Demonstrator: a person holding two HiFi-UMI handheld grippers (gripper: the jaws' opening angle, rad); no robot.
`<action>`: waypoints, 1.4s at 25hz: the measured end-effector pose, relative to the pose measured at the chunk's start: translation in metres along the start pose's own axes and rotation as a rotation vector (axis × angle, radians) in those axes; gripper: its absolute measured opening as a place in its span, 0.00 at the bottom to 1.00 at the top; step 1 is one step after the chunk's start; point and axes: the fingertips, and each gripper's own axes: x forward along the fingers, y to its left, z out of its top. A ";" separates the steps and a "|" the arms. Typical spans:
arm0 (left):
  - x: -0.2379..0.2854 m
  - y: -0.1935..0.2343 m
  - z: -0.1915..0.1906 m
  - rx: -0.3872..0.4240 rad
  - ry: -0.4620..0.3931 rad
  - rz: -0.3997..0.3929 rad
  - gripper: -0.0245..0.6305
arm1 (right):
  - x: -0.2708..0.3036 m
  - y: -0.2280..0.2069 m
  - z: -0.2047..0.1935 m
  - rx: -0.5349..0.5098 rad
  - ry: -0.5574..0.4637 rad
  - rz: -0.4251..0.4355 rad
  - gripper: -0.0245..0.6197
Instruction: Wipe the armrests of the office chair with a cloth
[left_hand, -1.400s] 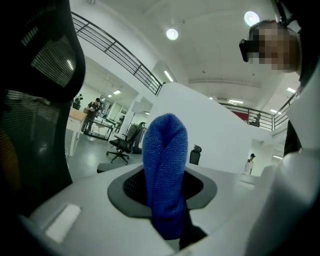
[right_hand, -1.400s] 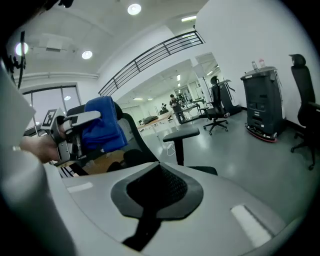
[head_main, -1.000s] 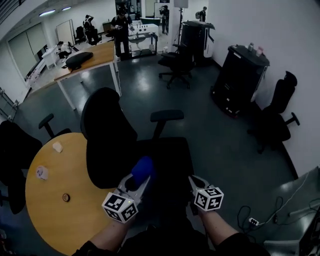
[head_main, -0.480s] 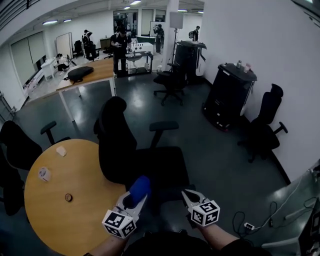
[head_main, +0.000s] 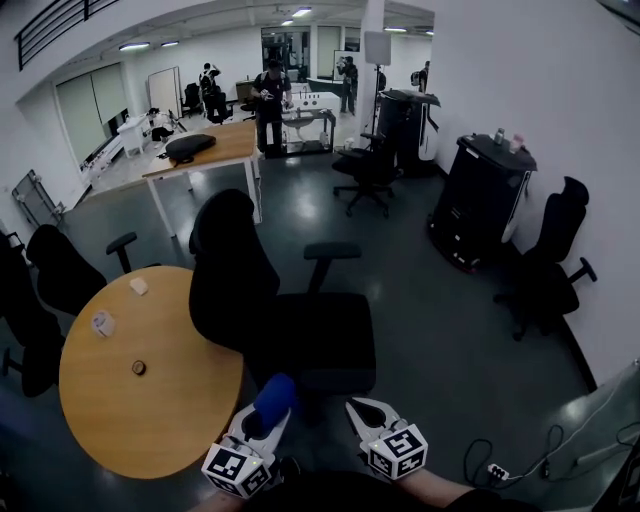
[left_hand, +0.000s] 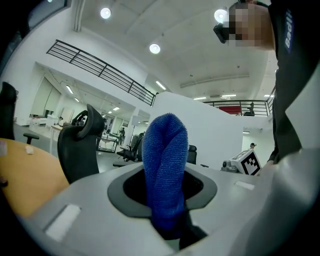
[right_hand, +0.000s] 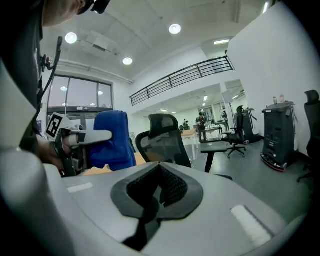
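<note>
Head view shows, nearest, the left gripper (head_main: 258, 428) clamped on a blue cloth (head_main: 273, 396) that stands up from its jaws, and beside it the right gripper (head_main: 362, 412), its jaws pressed together on nothing. Beyond them stands the chair (head_main: 320, 345), one armrest (head_main: 332, 251) plain on its far side; the other is possibly hidden in the dark near the grippers. Both grippers hang well short of that far armrest, so a long reach could push the chair away, if it rolls, or snag the cloth's loose end on the seat.
</note>
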 end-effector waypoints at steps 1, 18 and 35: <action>0.001 -0.015 -0.003 -0.006 0.002 0.012 0.25 | -0.010 -0.003 0.000 0.001 -0.003 0.016 0.04; 0.018 -0.108 -0.006 0.047 -0.030 -0.007 0.25 | -0.081 -0.017 0.027 -0.074 -0.111 0.036 0.04; 0.008 -0.103 -0.004 0.051 -0.012 -0.060 0.25 | -0.074 0.007 0.035 -0.074 -0.146 0.031 0.04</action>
